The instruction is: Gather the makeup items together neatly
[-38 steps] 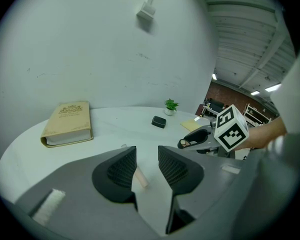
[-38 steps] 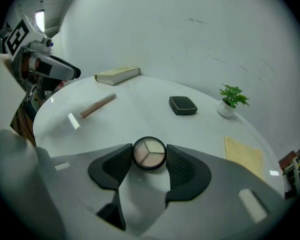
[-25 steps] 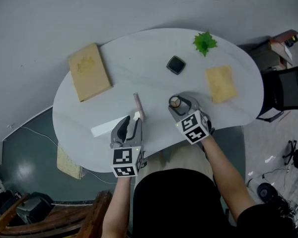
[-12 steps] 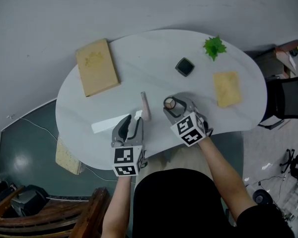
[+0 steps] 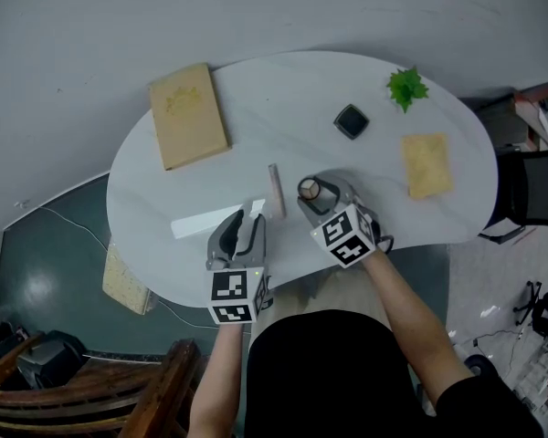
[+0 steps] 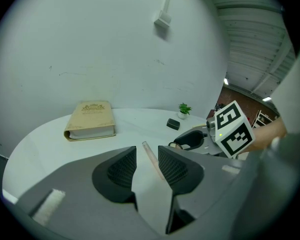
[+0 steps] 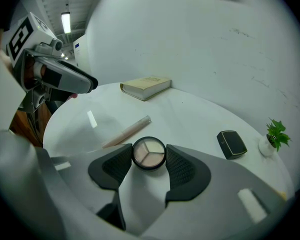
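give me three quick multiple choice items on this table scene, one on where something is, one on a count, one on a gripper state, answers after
1. In the head view, where on the white oval table does the thick tan hardcover book lie?
A. the far left part
B. the right end
C. the near edge

2. How many shade sections does the round black-rimmed eyeshadow palette show?
A. two
B. three
C. five

3. How do the jaws of the right gripper stand?
A. apart with nothing between them
B. closed on the palette
C. closed on the book

Answers:
1 A, the book sits towards the far left of the tabletop.
2 B, the right gripper view shows three wedges inside the rim.
3 B, the jaws press the palette's rim from both sides.
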Tool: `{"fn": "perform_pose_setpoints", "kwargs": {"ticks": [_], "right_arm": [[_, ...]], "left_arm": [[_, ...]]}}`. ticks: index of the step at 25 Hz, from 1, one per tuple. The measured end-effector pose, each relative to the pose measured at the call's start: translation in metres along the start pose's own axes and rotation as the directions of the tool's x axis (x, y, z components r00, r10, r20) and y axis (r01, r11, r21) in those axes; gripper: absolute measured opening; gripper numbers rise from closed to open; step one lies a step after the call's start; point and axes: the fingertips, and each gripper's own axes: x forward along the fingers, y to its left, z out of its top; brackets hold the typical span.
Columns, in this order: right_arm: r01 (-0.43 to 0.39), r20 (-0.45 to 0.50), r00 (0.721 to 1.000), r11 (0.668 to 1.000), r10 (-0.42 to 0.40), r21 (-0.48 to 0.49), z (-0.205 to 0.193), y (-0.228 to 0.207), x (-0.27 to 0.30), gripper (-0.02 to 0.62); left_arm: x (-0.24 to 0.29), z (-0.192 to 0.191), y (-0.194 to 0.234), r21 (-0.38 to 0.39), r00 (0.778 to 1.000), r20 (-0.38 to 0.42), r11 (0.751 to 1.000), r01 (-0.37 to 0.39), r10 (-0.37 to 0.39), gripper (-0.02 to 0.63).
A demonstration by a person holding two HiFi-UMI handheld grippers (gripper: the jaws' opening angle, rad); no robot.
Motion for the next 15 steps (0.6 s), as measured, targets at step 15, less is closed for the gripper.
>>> {"fn": "perform_pose_setpoints", "kwargs": {"ticks": [15], "right_arm": [[-0.011, -0.020, 1.000, 0.999, 0.010, -0.034, -0.003, 0.006, 0.018, 0.215]], "left_arm": [[-0.009, -0.010, 0.010, -0.008, 0.999, -0.014, 1.000, -0.030, 0.030, 0.135]]}}
